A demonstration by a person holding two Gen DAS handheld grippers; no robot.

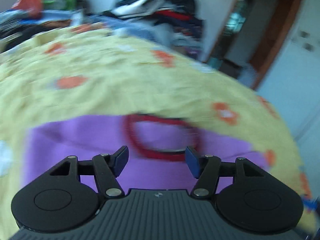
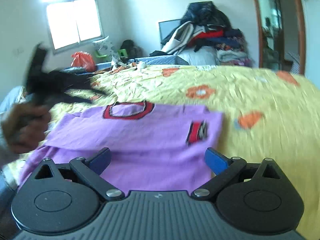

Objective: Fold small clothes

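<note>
Just ahead of the left gripper [image 1: 157, 161], a small purple knit shirt with a red-and-black ribbed collar [image 1: 84, 140] lay flat on a yellow bedspread printed with orange flowers [image 1: 100, 70]. That gripper's blue-padded jaws stood apart with nothing between them, and the pads pressed on no cloth; the red collar ring showed just beyond and between the two tips. Its picture was heavily smeared, so finer detail of the fabric could not be made out.

Seen from the right gripper [image 2: 158, 160], the same purple shirt [image 2: 140, 136] spread out directly in front of the jaws, its collar at the far edge and one sleeve with a red-and-black cuff [image 2: 197, 133] folded in over the body, ahead and to the right of the tips. A fold ran across the cloth just ahead of the left finger. This gripper's jaws also stood wide, holding nothing, with the shirt lying below them; whether the pads touched the cloth could not be told.

To the left of the right gripper, a blurred hand [image 2: 24, 126] gripped the dark body of the other tool, above the shirt's left edge. Beyond it a dark garment [image 2: 66, 84] lay on the bedspread [image 2: 260, 100]. Far ahead, past the bed, a tall heap of mixed clothes [image 2: 208, 34] rose against the white wall, with a bright window [image 2: 74, 22] up to the left and a wooden door frame [image 2: 302, 30] at the right.
</note>
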